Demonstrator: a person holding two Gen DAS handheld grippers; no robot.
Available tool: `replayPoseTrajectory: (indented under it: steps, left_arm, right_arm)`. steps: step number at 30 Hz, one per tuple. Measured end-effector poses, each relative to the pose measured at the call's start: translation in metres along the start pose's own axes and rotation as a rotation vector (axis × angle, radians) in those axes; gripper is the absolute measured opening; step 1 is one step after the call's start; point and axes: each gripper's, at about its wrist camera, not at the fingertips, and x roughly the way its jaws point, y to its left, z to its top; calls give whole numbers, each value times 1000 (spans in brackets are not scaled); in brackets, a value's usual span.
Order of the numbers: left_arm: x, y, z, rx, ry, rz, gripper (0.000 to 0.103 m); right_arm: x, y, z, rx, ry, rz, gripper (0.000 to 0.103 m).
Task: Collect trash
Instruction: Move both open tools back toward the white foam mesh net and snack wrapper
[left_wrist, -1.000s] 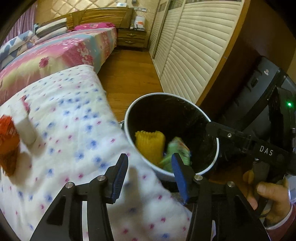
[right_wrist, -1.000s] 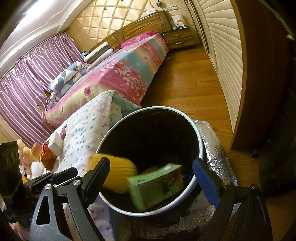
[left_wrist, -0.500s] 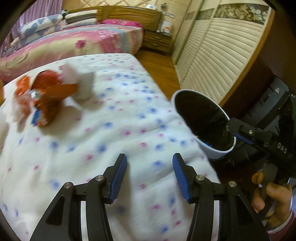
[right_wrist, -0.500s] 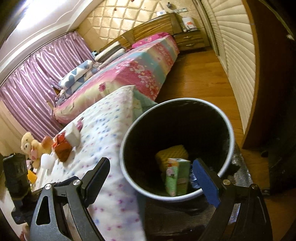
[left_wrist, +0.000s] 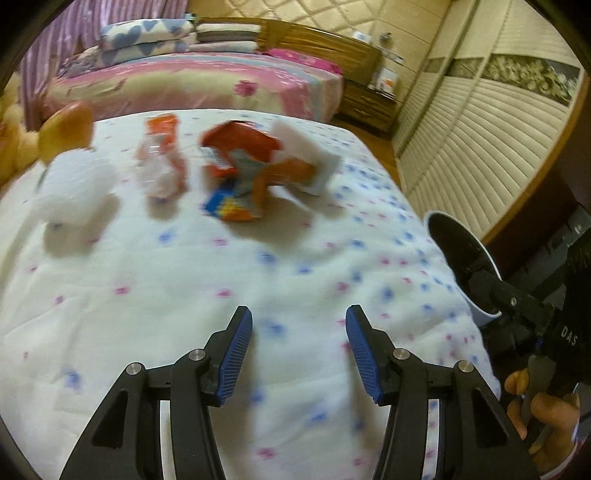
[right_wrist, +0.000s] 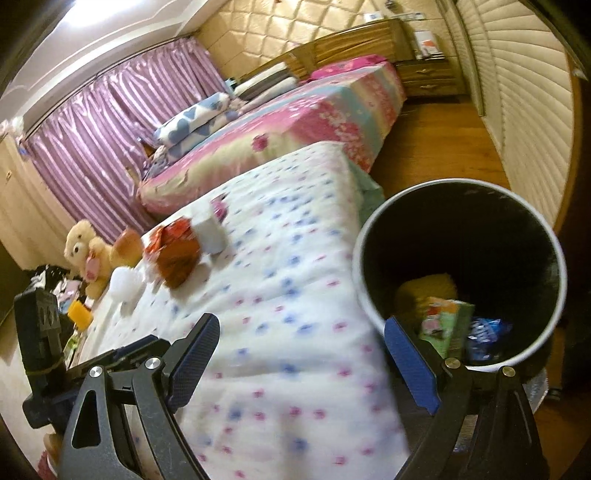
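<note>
Both empty hand-held grippers (left_wrist: 298, 349) (right_wrist: 299, 360) swung from bin (right_wrist: 458, 273) toward wrappers (left_wrist: 240, 173), jaws apart

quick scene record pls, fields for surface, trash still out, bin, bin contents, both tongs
surface: white dotted quilt
trash still out: orange wrapper, white foam block, clear-and-orange wrapper, white wad
bin: white-rimmed black bin, beside the quilt's edge
bin contents: yellow sponge, green carton, blue packet
left tongs: open, empty
right tongs: open wide, empty
</note>
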Motion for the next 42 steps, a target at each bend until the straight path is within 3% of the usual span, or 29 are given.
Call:
replayPoseTrajectory:
  steps: [14,34,38,42]
  left_arm:
    - [-36,68,-7,-122,-57,103,52]
    - [-41,129,11,-202,-88,154,57]
    - [-38,134,23,-198,-97,153,67]
    - [-32,137,37,-190,-106,156,70]
  right_arm:
    - [38,71,-12,-96,56,75,92]
    - [85,137,-7,-181,97,104,91]
    - [93,143,-3,-185,101,101,91]
    - [101,147,4,-177,92,94,89]
